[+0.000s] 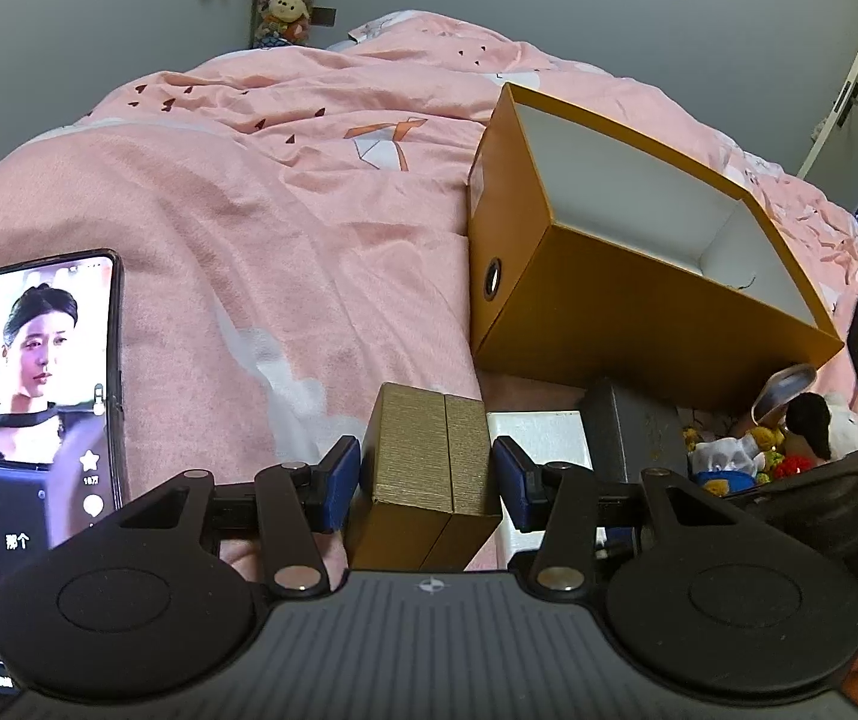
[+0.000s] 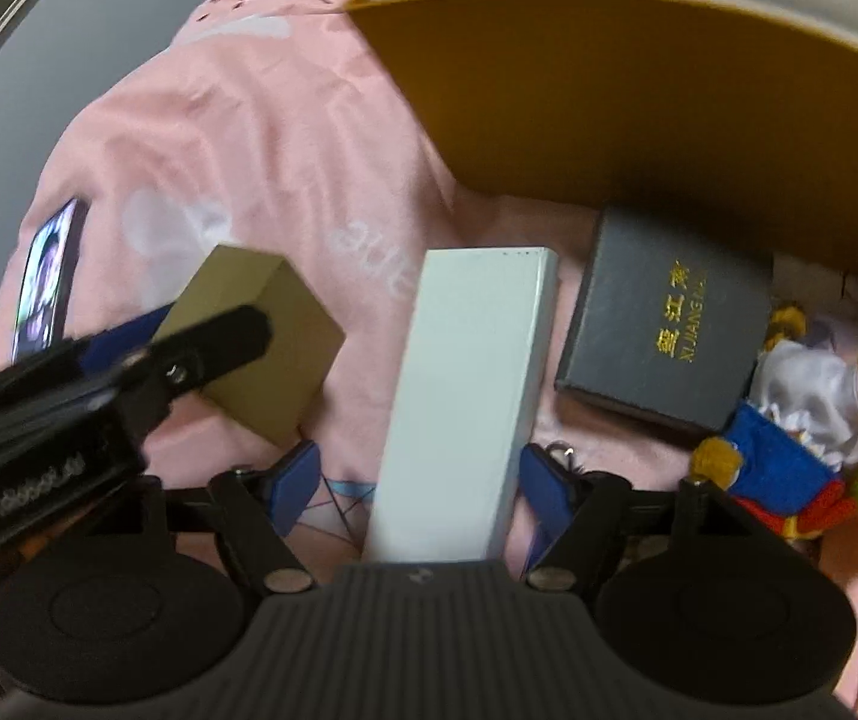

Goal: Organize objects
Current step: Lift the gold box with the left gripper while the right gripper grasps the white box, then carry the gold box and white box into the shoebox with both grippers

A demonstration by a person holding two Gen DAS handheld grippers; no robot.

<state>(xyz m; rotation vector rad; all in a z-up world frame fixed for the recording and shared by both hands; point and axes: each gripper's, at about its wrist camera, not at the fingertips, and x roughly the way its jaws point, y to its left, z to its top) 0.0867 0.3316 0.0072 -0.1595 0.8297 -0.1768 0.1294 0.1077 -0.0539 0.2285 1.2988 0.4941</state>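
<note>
My left gripper [image 1: 426,471] is shut on a small gold textured box [image 1: 429,450], with a blue pad pressing on each side. In the right wrist view that gold box [image 2: 273,336] hangs tilted over the pink bedcover, one black finger [image 2: 225,330] lying across it. My right gripper [image 2: 420,489] stands open around a long white box [image 2: 465,390]. Its right pad is close to the box and bedcover shows between the box and its left pad. A big orange box [image 1: 639,300] with a white inside lies open just beyond.
A dark grey box with gold lettering [image 2: 663,330] lies right of the white box, with knitted plush toys [image 2: 801,420] and a chain beside it. A lit phone [image 1: 39,420] rests on the pink bedcover [image 1: 249,210] at the left. A hand shows at the lower right.
</note>
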